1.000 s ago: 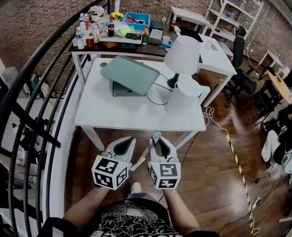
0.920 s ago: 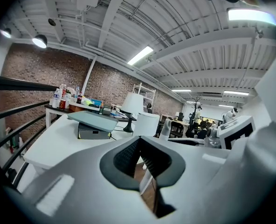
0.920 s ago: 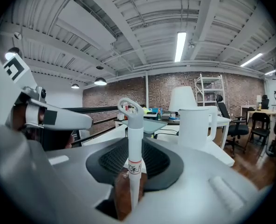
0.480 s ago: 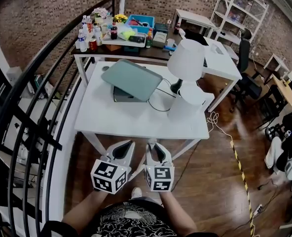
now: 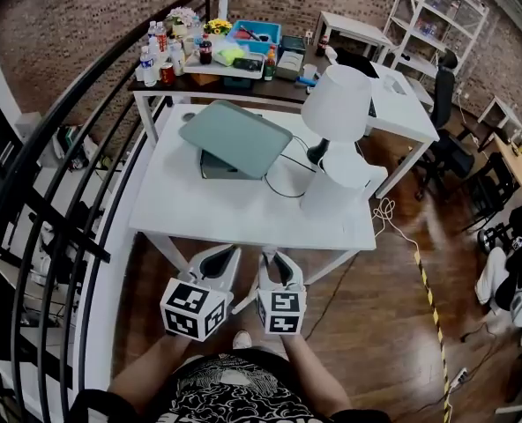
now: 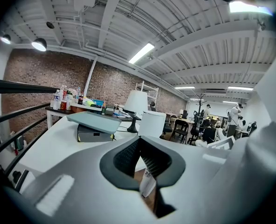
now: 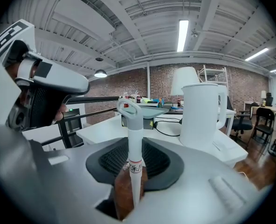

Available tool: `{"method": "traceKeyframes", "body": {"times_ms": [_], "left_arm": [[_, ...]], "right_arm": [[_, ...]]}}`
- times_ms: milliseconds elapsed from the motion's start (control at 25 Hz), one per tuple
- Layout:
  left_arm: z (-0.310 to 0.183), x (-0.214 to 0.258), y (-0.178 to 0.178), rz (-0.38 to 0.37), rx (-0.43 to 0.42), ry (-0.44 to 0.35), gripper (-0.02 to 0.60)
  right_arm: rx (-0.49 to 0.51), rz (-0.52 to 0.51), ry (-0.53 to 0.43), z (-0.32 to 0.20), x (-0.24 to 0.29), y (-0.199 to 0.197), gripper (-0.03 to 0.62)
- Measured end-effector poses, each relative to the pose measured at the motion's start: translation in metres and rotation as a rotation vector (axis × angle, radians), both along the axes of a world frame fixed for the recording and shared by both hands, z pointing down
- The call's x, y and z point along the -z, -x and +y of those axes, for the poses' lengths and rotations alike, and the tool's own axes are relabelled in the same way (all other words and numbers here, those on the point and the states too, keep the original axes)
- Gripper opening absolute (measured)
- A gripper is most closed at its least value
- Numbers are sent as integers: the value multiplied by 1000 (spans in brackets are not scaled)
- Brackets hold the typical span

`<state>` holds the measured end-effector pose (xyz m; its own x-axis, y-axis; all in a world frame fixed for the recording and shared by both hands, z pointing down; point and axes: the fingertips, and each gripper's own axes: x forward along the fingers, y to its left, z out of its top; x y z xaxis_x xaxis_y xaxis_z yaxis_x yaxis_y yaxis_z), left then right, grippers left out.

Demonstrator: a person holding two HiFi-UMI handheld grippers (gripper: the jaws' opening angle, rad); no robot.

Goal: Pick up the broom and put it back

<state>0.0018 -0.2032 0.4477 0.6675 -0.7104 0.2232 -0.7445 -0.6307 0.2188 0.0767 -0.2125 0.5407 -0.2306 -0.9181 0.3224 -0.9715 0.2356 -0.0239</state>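
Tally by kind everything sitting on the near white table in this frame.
Table lamp: 1
White jug: 1
Grey-green tilted panel: 1
Grey box under the panel: 1
Black cable: 1
Total: 5

Small white label (image 7: 135, 168) with an unclear printed character, low on the broom handle (image 7: 133, 139)
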Motion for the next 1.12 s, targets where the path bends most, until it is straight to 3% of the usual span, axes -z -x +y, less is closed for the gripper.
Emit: {"method": "traceKeyframes", "body": {"times_ms": [1120], "left_arm": [[-41, -20, -20, -11, 75, 40, 3]], "right_arm": [[84, -27, -12, -67, -6, -10, 87]]}}
